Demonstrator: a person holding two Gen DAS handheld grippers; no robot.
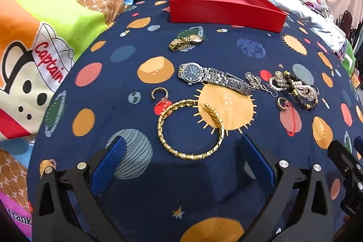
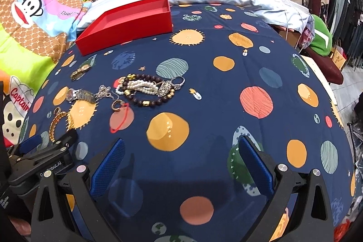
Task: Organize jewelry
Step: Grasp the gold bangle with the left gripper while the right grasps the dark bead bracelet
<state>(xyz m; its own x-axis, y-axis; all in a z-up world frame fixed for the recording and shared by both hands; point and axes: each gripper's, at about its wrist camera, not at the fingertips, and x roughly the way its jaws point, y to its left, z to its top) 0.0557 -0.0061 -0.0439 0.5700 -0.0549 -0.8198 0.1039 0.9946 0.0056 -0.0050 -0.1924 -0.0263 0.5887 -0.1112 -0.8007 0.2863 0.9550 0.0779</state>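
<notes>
Nearest the lens, the left gripper (image 1: 181,151) hangs over the navy planet-print bedspread (image 1: 127,201) with its blue-padded fingers (image 1: 109,162) spread wide and nothing between them; the open gold chain-link bangle (image 1: 190,128) lies flat just ahead, its near arc roughly centred on the gap, its opening turned away toward the shallow red cardboard box (image 1: 224,13). From the bangle, the silver watch with the dark dial (image 1: 211,76) lies just beyond, its band running crosswise; the small gold watch (image 1: 185,42) sits farther on, near the box's front wall; the tangle of pearl and dark bead bracelets (image 1: 295,87) lies off to the right. The right gripper (image 2: 181,153) is also wide and empty, over bare cloth, with the bangle well off to its left; so the left hand is plainly the nearer one. I judge a straight reach forward and down would straddle the near arc, the box lying dead ahead beyond it.
</notes>
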